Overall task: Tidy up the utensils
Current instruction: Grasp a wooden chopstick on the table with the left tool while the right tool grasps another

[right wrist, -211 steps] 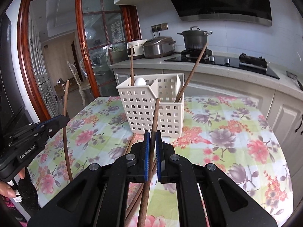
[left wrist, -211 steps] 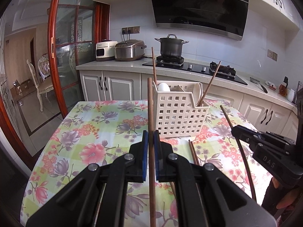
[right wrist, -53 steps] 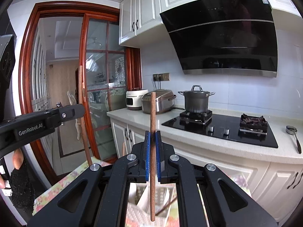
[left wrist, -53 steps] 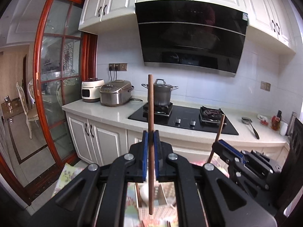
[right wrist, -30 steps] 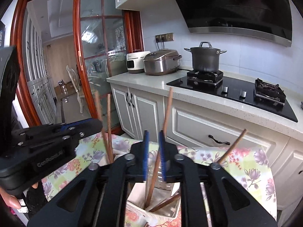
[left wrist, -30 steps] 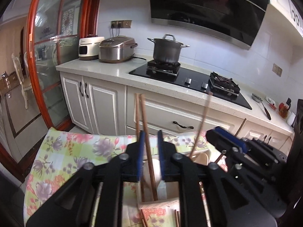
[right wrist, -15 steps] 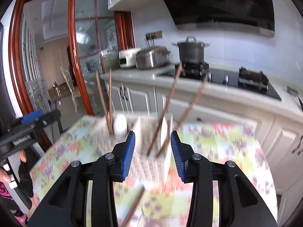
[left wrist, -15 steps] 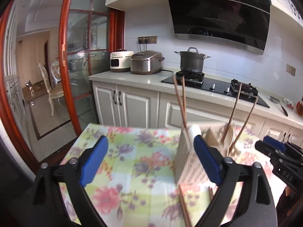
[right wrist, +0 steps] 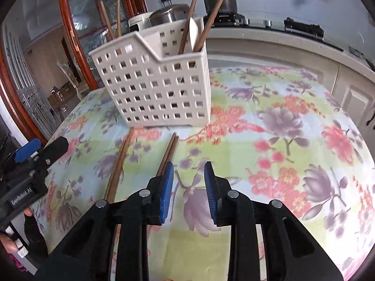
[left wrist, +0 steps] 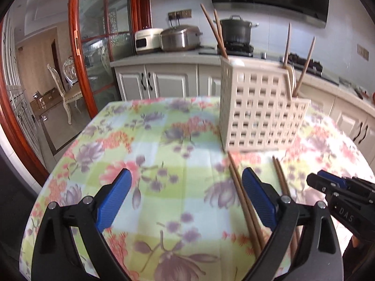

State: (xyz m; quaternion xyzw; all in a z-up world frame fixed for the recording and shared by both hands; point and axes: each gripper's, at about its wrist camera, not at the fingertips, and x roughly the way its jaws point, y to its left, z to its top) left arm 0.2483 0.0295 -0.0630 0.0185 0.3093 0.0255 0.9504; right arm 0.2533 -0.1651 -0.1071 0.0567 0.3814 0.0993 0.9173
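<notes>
Left gripper: jaws spread wide, nothing between the blue pads, hanging over the floral tablecloth. Right gripper: jaws part open with a narrow gap, having just been closing, nothing between them.

White perforated caddy: upright near the far middle of the table; two pairs of chopsticks stand tilted in its compartments, one pair at the left end, one at the right. A white spoon handle leans beside the right pair.

Loose chopsticks: two pairs lie flat on the cloth in front of the caddy, one running toward the left gripper, the other ending just beside the right gripper's left pad.

Open room: bare cloth to the caddy's left in the left wrist view, and to its right, out to the rounded table edge, in the right wrist view.
</notes>
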